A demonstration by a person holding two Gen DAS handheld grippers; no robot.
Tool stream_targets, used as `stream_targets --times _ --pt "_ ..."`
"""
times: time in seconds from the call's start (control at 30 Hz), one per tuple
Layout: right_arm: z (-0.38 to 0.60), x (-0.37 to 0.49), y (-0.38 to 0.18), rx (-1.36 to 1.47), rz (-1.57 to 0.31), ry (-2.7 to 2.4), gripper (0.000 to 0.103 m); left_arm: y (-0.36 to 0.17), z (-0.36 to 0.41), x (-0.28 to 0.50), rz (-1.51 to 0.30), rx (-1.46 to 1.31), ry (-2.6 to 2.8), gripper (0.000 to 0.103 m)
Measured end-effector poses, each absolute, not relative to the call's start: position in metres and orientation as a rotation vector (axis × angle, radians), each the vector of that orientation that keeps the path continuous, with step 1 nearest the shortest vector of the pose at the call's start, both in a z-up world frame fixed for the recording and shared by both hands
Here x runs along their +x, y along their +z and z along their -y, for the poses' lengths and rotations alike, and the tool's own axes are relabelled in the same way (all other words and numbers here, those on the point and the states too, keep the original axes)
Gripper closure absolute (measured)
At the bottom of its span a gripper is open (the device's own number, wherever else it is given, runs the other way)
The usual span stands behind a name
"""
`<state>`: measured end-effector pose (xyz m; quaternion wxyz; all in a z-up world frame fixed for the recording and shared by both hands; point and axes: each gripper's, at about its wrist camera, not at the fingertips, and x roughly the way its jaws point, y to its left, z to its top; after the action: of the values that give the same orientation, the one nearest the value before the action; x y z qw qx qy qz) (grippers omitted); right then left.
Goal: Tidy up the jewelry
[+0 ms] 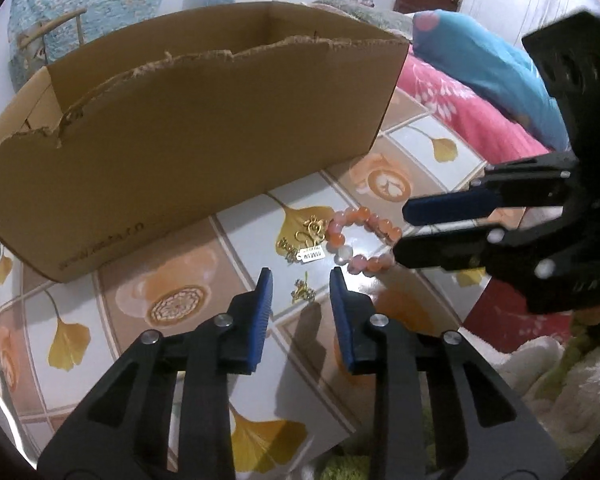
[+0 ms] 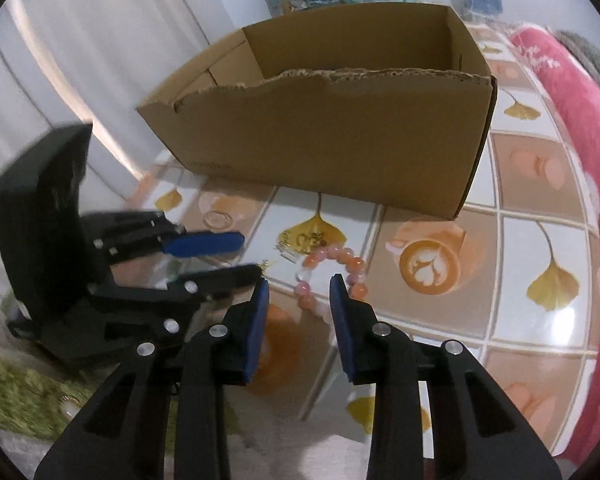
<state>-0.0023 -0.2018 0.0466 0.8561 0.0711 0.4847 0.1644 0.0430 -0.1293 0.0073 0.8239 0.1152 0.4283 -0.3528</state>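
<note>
A pink and orange bead bracelet (image 1: 350, 215) (image 2: 350, 260) lies on the tiled-pattern tabletop (image 1: 172, 264), in front of an open cardboard box (image 1: 220, 120) (image 2: 340, 140). Left of the bracelet is a gold pendant piece with a white tag (image 1: 309, 236) (image 2: 306, 239). A small gold earring (image 1: 303, 293) lies nearer. My left gripper (image 1: 301, 280) (image 2: 250, 256) hovers just over the earring, which sits between its blue fingers untouched. My right gripper (image 2: 300, 284) (image 1: 401, 231) straddles the near side of the bracelet, and its pads do not press the beads. Both stand open.
A pink floral blanket (image 1: 480, 120) (image 2: 572, 120) and a blue pillow (image 1: 492, 68) lie to the right. The table's near edge (image 1: 380, 420) drops to a green shaggy rug (image 2: 20, 392). A white curtain (image 2: 80, 80) hangs left, and a chair (image 1: 52, 28) stands behind the box.
</note>
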Motion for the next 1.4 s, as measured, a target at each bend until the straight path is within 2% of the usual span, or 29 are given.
stream_targets --times 0.47,0.83,1.1,1.4 --pt "0.233 -0.043 0.029 0.061 -1.077 0.179 0.074 0.006 0.134 0.05 -0.934 0.259 -0.767 0.077" --pt "0.234 -0.045 0.015 -0.124 -1.056 0.332 0.076 0.004 0.138 0.044 -0.956 0.264 -0.762 0.077" --pt "0.241 -0.046 0.015 -0.143 -1.051 0.425 0.091 0.004 0.137 0.044 -0.966 0.258 -0.755 0.077" --pt "0.25 -0.04 0.015 -0.058 -1.041 0.41 0.092 0.006 0.139 0.046 -0.954 0.261 -0.758 0.077"
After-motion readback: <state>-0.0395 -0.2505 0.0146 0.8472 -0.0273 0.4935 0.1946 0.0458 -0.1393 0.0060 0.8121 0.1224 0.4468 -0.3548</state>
